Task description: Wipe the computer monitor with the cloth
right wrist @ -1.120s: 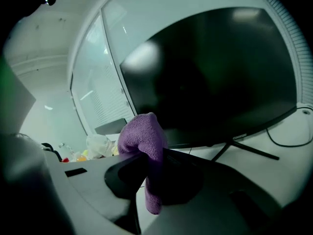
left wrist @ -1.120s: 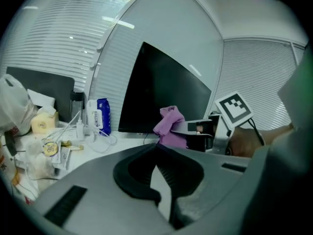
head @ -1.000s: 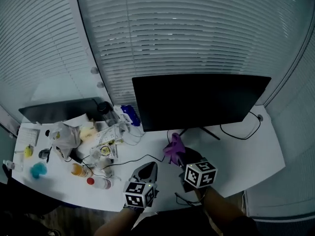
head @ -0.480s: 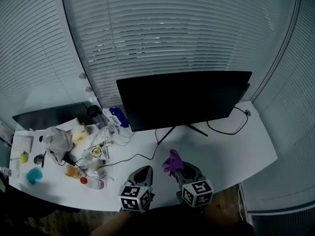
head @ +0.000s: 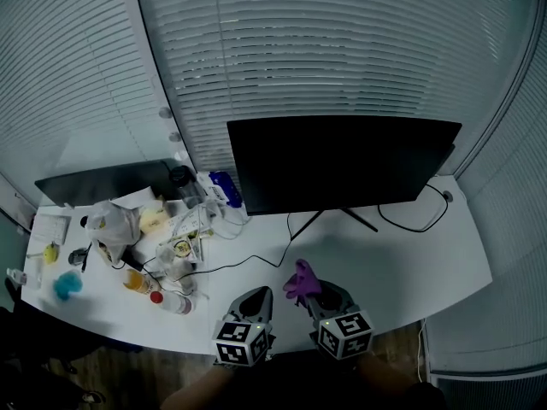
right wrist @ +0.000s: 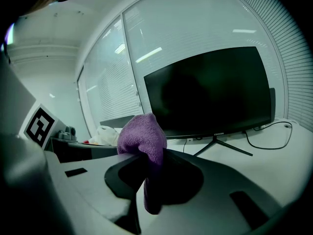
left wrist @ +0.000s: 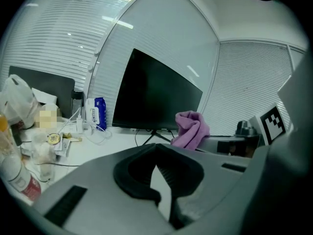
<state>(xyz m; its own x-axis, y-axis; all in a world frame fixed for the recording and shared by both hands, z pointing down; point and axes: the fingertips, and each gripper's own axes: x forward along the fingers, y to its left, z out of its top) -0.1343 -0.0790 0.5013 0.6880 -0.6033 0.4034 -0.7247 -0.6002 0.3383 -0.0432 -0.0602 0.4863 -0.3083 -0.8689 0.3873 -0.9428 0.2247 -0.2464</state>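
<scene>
My right gripper [head: 314,293] clamps its jaws on the purple cloth [head: 301,278] above the front edge of the surface [head: 410,254], apart from the monitor [head: 342,165] at the back edge. On my left gripper [head: 259,295] the jaws sit closed, empty.

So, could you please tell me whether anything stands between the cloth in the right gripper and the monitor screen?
Nothing visible does. The right gripper holds the purple cloth, and only bare desk lies between it and the monitor. The stand and a black cable sit low, below the screen; the clutter is off left.
</scene>
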